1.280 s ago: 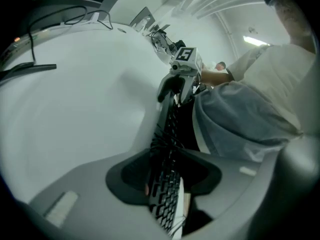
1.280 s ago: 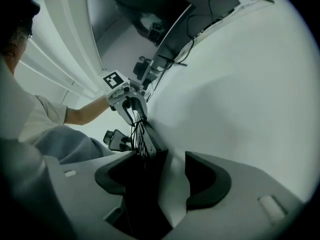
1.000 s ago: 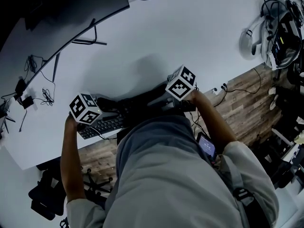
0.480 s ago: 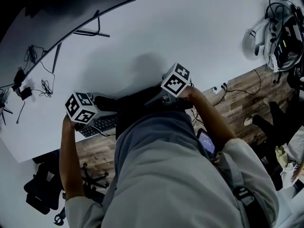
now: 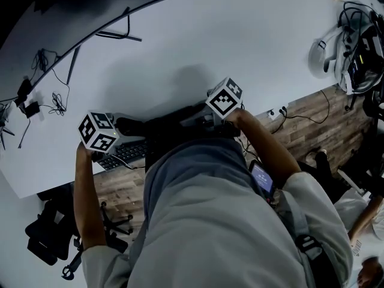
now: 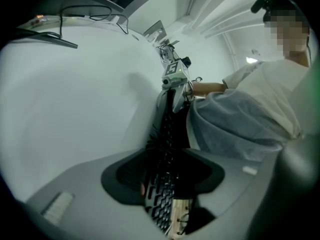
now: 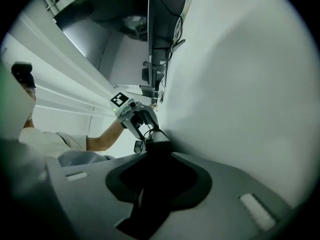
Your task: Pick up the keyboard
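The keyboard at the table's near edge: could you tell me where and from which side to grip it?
By its two short ends, one gripper from each side: the keyboard is long, thin and flat. The left gripper clamps the left end; the right gripper has just been closing its jaws on the right end.

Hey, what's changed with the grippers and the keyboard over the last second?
The right gripper has just been closing its jaws onto the right end of the keyboard, which now sits between them. The left gripper stays clamped on the left end. Neither gripper has visibly shifted, and the keyboard still lies along the near edge of the table, not visibly lifted.
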Available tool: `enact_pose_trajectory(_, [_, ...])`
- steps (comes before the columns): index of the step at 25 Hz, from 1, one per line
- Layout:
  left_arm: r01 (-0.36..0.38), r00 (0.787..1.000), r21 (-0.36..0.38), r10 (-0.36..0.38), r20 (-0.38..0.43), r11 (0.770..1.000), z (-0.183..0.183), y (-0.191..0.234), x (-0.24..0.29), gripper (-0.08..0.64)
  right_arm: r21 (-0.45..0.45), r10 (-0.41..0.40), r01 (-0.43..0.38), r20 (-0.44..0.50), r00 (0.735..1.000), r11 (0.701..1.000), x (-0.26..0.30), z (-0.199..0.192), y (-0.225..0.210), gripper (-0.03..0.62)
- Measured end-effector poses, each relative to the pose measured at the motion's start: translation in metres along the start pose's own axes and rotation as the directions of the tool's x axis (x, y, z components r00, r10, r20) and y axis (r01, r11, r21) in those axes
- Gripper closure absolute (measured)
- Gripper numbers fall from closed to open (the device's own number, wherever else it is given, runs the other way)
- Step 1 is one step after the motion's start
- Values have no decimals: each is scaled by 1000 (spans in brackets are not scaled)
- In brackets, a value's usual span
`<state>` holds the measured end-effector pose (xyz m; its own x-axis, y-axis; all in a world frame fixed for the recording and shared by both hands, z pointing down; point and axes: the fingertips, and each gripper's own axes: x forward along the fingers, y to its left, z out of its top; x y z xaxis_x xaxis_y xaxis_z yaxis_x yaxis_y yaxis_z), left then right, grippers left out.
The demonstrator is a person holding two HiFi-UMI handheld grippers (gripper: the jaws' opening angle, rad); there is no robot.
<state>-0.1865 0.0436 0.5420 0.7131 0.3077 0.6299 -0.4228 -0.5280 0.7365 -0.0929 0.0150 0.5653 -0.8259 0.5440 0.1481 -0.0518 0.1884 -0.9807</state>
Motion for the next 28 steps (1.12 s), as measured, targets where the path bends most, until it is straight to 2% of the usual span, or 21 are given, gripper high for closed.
enact_pose_trajectory(3, [-26, 1000, 5, 26, 4, 1000, -1, 5, -1, 560, 13, 24, -25, 61, 998, 1000, 0, 7, 0, 499])
enact_pose_trajectory(7, [-62, 998, 14, 61, 27, 998, 2, 10, -9, 560, 54, 98, -109, 172, 980, 993, -3, 25, 11, 508])
enact_pose_trajectory(12, [-83, 995, 35, 80, 65, 996, 10, 9, -15, 560, -25, 86, -83, 185, 979, 996, -9, 38, 23, 508])
enact_pose_trajectory(18, [-72, 989, 61, 64, 133, 996, 27, 3, -26, 560, -179, 69, -35, 185, 980, 983, -23, 56, 53, 509])
enact_pose_trajectory(20, [-51, 992, 88, 40, 117, 995, 31, -3, -25, 560, -220, 63, -23, 178, 982, 975, -28, 59, 61, 509])
enact_pose_trajectory(23, [-1, 999, 142, -5, 40, 990, 34, -13, -13, 560, -275, 61, -14, 162, 985, 961, -32, 64, 73, 508])
enact_pose_trajectory(28, [80, 997, 198, -76, -31, 977, 35, -25, 0, 560, -321, 51, -1, 149, 987, 947, -34, 72, 79, 509])
